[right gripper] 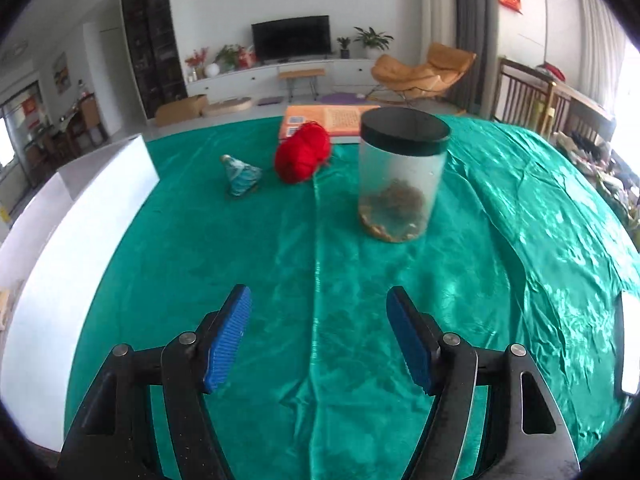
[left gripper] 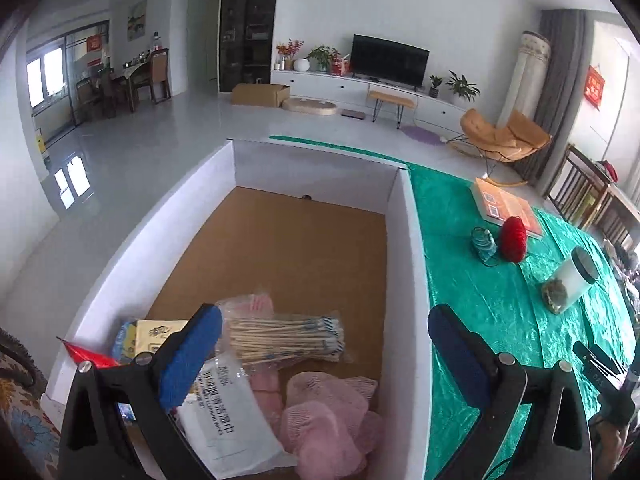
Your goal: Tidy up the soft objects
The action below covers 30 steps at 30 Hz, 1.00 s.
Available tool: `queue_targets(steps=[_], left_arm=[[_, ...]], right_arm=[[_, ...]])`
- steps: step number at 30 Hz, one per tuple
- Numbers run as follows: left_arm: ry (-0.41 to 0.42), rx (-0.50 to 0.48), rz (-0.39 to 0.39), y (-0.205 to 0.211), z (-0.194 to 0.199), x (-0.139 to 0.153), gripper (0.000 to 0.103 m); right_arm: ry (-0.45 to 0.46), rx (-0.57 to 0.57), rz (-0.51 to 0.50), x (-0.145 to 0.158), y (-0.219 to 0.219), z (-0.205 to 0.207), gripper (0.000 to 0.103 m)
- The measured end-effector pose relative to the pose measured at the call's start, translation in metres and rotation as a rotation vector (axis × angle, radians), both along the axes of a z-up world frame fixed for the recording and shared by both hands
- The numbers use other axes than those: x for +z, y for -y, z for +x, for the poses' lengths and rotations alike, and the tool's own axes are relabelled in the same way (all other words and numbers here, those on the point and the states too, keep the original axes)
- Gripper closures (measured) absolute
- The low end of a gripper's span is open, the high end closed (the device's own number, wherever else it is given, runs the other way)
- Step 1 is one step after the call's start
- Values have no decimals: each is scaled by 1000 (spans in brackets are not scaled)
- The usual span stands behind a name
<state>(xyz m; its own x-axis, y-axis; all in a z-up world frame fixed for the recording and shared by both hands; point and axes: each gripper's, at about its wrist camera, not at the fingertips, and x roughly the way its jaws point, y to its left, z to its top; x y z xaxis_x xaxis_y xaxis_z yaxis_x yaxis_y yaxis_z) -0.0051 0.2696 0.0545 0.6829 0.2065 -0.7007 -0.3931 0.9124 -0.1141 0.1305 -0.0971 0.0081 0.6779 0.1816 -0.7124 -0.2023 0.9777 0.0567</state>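
Your left tongs (left gripper: pixel 324 344) hang over the near end of the white box (left gripper: pixel 412 264), tilted down into it, blue pads spread wide with nothing between them. One pad sits above the packets at the near-left corner, the other out over the box's right wall and the green tablecloth (left gripper: pixel 500 312). Down in the box you've got the soft things: a pink mesh sponge (left gripper: pixel 332 416) at the near edge, a white wipes pack (left gripper: pixel 228 412) just beside it, a sleeve of cotton swabs (left gripper: pixel 284 338) lying across them, and a yellow tissue pack (left gripper: pixel 154 338) by the left wall. Your right tongs (right gripper: pixel 319 336) are held low over the table, pointing across it, pads well apart and gripping nothing, touching nothing. Ahead of them on the cloth stands a clear jar (right gripper: pixel 400 176) with a dark lid, upright; farther off, the red yarn ball (right gripper: pixel 303 152) and a small blue-green thread cone (right gripper: pixel 242 176) sit near each other, with an orange book (right gripper: pixel 320 118) behind the yarn.
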Motion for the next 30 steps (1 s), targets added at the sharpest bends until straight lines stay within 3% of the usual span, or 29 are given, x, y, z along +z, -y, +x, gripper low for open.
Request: queue_targets(steps=[6,12,21,25,30], left_arm=[[1,-122,16,49,31,12,1],[-12,-199,32,79,50,14,1],[-30,-318,-2,122,88,14,1],[-66,-423,6,157,134,6,1],[-136,-492,63,192,219,-35,1]], right_arm=[[-46,-99,14,-10,45,7,30],[-68,-117,11,-18,51,8,30],[-106,-123,1,-39,55,8,30],[-124,-135,-4,-55,59,3,30],[-93,-128,-21,-58,59,-3,28]])
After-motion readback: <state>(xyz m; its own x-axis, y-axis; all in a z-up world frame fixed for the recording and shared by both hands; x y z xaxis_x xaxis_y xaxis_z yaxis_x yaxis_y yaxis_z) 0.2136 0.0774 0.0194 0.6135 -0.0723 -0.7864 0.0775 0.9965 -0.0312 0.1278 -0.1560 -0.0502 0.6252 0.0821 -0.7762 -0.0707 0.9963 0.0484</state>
